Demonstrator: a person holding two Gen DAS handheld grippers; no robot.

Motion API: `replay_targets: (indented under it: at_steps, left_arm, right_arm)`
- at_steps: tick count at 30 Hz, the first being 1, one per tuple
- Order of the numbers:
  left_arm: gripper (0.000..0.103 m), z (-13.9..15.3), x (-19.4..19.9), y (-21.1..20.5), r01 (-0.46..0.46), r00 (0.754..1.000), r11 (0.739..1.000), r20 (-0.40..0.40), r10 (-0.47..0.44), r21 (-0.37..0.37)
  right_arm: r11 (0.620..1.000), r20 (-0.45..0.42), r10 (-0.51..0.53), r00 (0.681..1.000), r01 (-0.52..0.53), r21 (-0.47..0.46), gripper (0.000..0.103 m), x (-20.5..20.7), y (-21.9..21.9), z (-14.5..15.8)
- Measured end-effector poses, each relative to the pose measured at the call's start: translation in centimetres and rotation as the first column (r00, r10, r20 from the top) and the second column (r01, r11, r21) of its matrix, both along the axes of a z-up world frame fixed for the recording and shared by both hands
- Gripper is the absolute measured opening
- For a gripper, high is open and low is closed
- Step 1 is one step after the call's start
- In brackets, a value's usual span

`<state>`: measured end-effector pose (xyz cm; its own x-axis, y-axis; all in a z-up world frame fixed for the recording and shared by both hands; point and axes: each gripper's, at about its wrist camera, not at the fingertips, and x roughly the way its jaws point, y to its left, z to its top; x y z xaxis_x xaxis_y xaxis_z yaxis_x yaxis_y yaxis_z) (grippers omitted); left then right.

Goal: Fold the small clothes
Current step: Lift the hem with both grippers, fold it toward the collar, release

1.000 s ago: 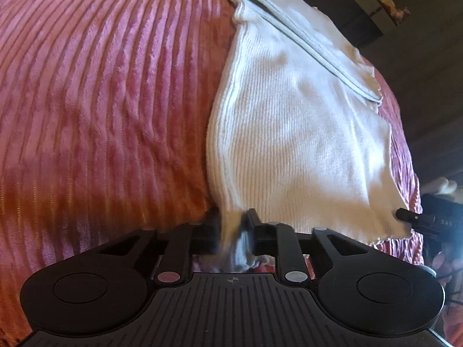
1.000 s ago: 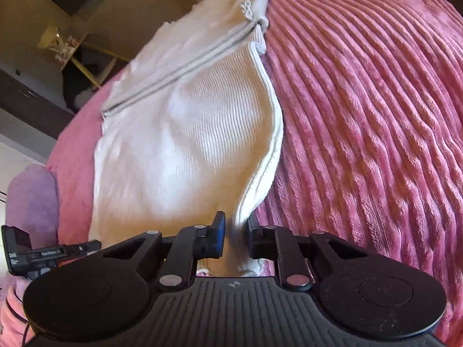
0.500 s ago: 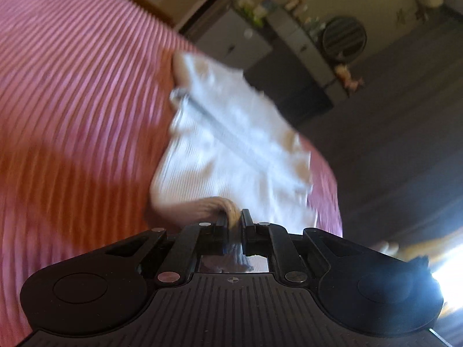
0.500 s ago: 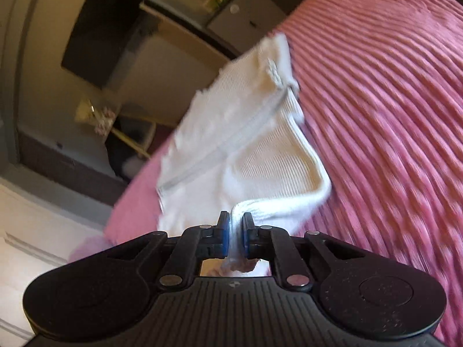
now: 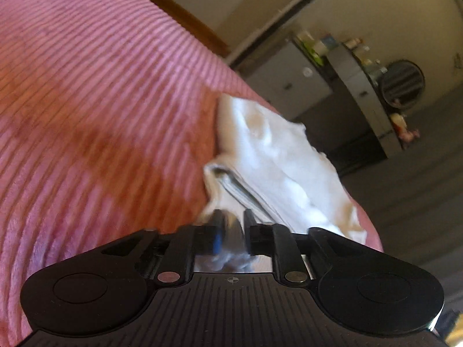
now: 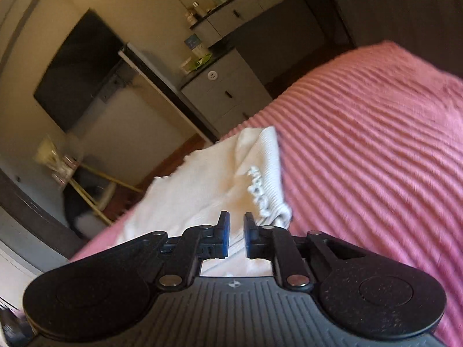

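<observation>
A small white ribbed garment lies folded on the pink striped bedspread, near the bed's far edge. My left gripper is over its near edge, jaws slightly parted, with blurred white cloth still between them. In the right wrist view the garment lies doubled over itself, with a frilly trim on top. My right gripper hovers over its near part, jaws slightly apart with a narrow gap and nothing gripped.
The pink bedspread spreads wide to one side of the garment. Beyond the bed's edge stand grey cabinets, a dark wall screen and a dark floor.
Both grippers carried the garment's near edge forward over the rest, folding it. Their jaws, shut on cloth before, now stand slightly apart. The right has let go.
</observation>
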<state>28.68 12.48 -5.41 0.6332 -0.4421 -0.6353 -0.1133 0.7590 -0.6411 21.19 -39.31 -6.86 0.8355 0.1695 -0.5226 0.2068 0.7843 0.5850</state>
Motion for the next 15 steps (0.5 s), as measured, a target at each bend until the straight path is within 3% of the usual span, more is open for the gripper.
replay_targets:
  at_steps: [1, 2, 5, 7, 10, 15]
  left_arm:
    - [0.026, -0.1, 0.0, 0.2, -0.002, 1.0, 1.0, 0.013, 0.002, 0.01]
    - [0.031, -0.2, -0.1, 0.4, 0.005, 1.0, 1.0, 0.021, -0.005, 0.024]
    - [0.04, -0.4, -1.0, 1.2, 0.057, 0.997, 0.995, 0.051, -0.061, 0.084]
    - [0.042, -0.3, -2.2, 1.7, 0.081, 0.993, 0.989, 0.078, -0.091, 0.123]
    - [0.05, -0.2, -4.0, 2.2, 0.093, 0.986, 0.985, 0.122, -0.111, 0.148]
    - [0.052, -0.6, -5.3, 2.2, 0.116, 0.985, 0.975, 0.105, -0.138, 0.19]
  right_arm:
    - [0.999, -0.001, 0.049, 0.999, -0.049, 0.0, 0.017, 0.1, 0.0, -0.3]
    - [0.995, -0.007, 0.103, 0.995, -0.103, -0.012, 0.027, 0.1, 0.2, -0.6]
    - [0.956, -0.07, 0.255, 0.964, -0.262, -0.129, 0.049, 0.3, 1.5, -1.5]
    - [0.923, -0.081, 0.333, 0.939, -0.342, -0.176, 0.049, 0.0, 2.3, -2.0]
    - [0.908, -0.051, 0.379, 0.924, -0.382, -0.172, 0.049, -0.8, 2.7, -2.1]
    - [0.882, -0.066, 0.422, 0.904, -0.426, -0.2, 0.048, -0.8, 4.1, -2.1]
